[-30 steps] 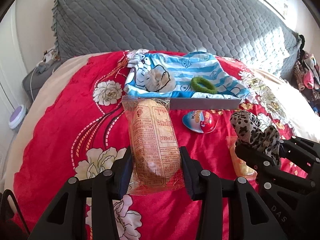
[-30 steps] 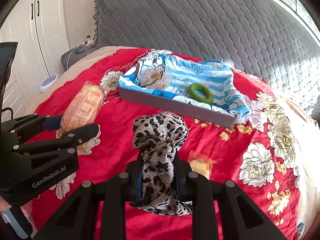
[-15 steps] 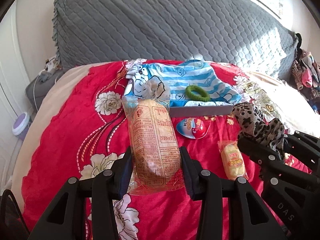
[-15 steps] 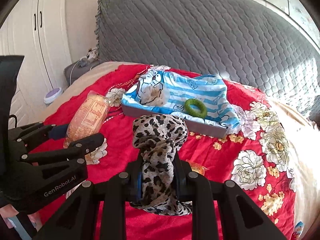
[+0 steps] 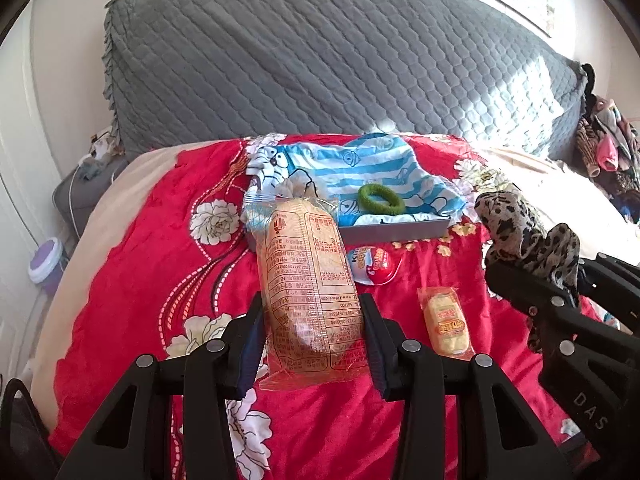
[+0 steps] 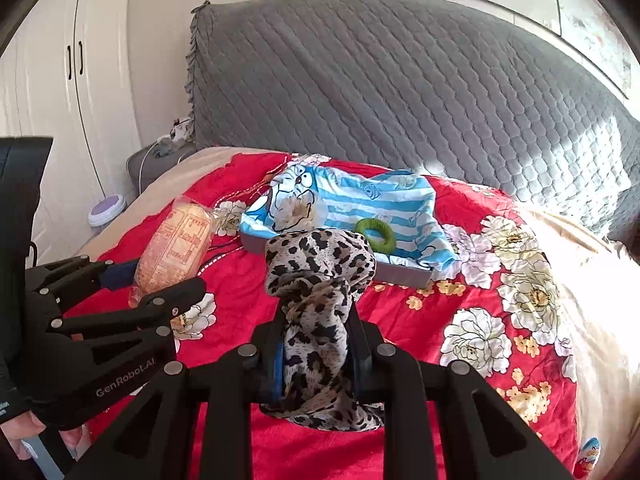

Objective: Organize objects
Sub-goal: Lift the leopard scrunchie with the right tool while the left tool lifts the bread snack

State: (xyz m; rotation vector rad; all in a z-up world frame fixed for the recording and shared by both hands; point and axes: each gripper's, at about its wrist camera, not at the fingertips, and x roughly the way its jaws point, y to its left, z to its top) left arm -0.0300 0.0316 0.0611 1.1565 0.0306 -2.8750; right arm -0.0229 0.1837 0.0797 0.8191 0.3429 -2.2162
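My left gripper (image 5: 314, 344) is shut on a clear-wrapped bread loaf (image 5: 308, 288) and holds it above the red floral bedspread; the loaf also shows in the right wrist view (image 6: 176, 252). My right gripper (image 6: 316, 344) is shut on a leopard-print scarf (image 6: 320, 280), also seen at the right of the left wrist view (image 5: 528, 232). A grey tray (image 5: 396, 230) lined with a blue striped cartoon cloth (image 5: 360, 172) holds a green ring (image 5: 380, 199) and lies ahead of both grippers.
A red-and-white chocolate egg (image 5: 374, 266) and a small yellow wrapped snack (image 5: 444, 322) lie on the bedspread between tray and grippers. A grey quilted headboard (image 5: 320, 64) stands behind. White wardrobe doors (image 6: 76, 92) and a purple-lidded container (image 6: 106, 208) are at the left.
Both grippers have risen and drawn back from the tray with their loads. The yellow snack, earlier hidden by the right gripper, is now in view.
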